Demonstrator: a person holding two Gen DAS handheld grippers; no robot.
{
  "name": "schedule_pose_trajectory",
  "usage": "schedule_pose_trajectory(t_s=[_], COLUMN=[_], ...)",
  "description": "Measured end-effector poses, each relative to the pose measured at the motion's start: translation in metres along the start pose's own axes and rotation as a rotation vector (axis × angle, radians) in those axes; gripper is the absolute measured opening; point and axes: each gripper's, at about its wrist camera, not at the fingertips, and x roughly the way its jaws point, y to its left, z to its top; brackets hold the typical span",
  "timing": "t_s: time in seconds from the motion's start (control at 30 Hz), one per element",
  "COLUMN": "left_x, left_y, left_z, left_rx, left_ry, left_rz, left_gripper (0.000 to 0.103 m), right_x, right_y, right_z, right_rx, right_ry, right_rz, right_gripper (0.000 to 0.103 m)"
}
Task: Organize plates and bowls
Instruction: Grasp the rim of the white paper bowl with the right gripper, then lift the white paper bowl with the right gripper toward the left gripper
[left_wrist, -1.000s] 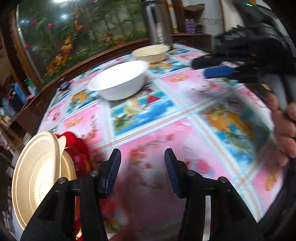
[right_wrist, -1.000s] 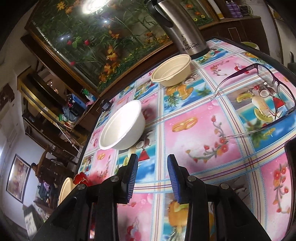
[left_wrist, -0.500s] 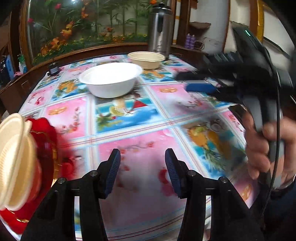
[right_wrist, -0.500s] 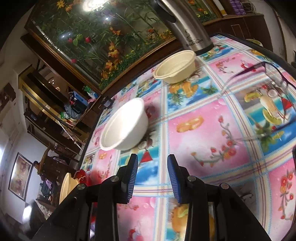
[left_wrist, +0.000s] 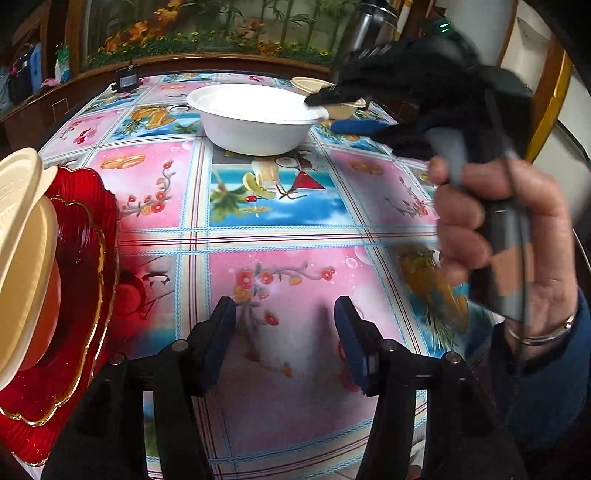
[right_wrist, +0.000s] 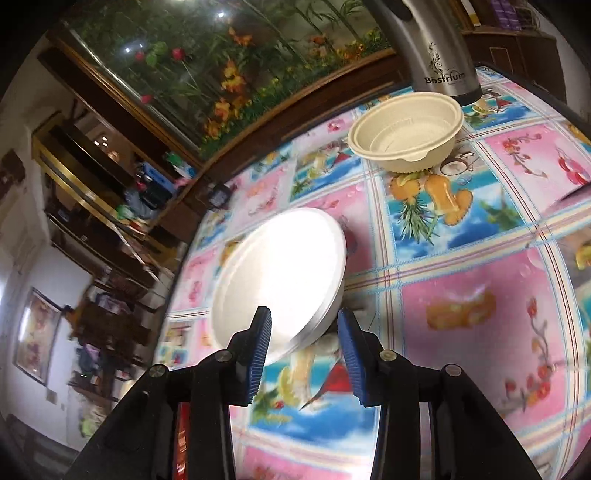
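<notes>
A white bowl (left_wrist: 258, 118) (right_wrist: 280, 277) stands upright on the flowered tablecloth, with a beige bowl (left_wrist: 314, 85) (right_wrist: 406, 133) behind it. My right gripper (right_wrist: 304, 332) (left_wrist: 332, 112), held by a hand, straddles the white bowl's near rim. Its jaws are opening and the pads do not press on the rim. My left gripper (left_wrist: 284, 332) hovers over a pink square near the front edge, its jaws opening with nothing between them. At the left, beige plates (left_wrist: 22, 240) lie stacked on a red glass plate (left_wrist: 85, 280).
A steel thermos (right_wrist: 436, 48) stands just behind the beige bowl. A small black device (left_wrist: 127, 79) sits at the table's far edge. Beyond the table, a wooden-framed flower display lines the wall, and shelves stand to the left.
My right gripper has moved forward to the white bowl, whose rim now lies between its fingers. The left gripper has rolled, so the table looks level. Both pairs of jaws stand a little wider.
</notes>
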Motion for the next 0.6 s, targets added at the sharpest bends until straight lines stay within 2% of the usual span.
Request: schedule_pose_trajectory(t_s=[0.07,0.17,0.2,0.3,0.4,0.47,0.53,0.57,0.6], left_x=[-0.001,-0.001,-0.002,-0.003,-0.003,-0.005,-0.007,-0.009,-0.01], left_y=[-0.001,0.0,0.0,-0.001,-0.002,-0.002,-0.003,-0.004,-0.004], left_z=[-0.001,-0.002,-0.001,-0.002,-0.003,-0.004,-0.004,-0.004,-0.003], left_rx=[0.004,0.001,0.0,0.0,0.003,0.004,0.006,0.006,0.005], left_ry=[0.003,0.002,0.002,0.001,-0.003,-0.015,-0.028,-0.039,-0.044], left_rz=[0.006,0.005,0.004,0.019,0.038,0.047,0.052,0.061,0.068], left_gripper=[0.054,0.054,0.054,0.054,0.054,0.054,0.054,0.054,0.054], right_x=[0.014,0.02,0.017,-0.002,-0.024,-0.038,-0.05,-0.058,-0.063], right_y=[-0.002,-0.007,-0.009,-0.014,-0.025,-0.031,-0.038,-0.042,-0.044], right_z=[-0.001,-0.005,-0.006,-0.011,-0.018,-0.023,-0.028,-0.029,-0.028], right_rx=[0.007,0.003,0.0,-0.018,-0.023,-0.051,-0.077,-0.089,-0.103], right_ry=[0.029,0.062,0.062,0.055,0.074,0.074,0.055,0.023,-0.006], right_rz=[0.002,0.0,0.006,0.017,0.081,0.097,0.084,0.046,0.007], right_gripper=[0.037,0.015,0.011,0.011,0.011,0.015,0.015,0.018,0.025])
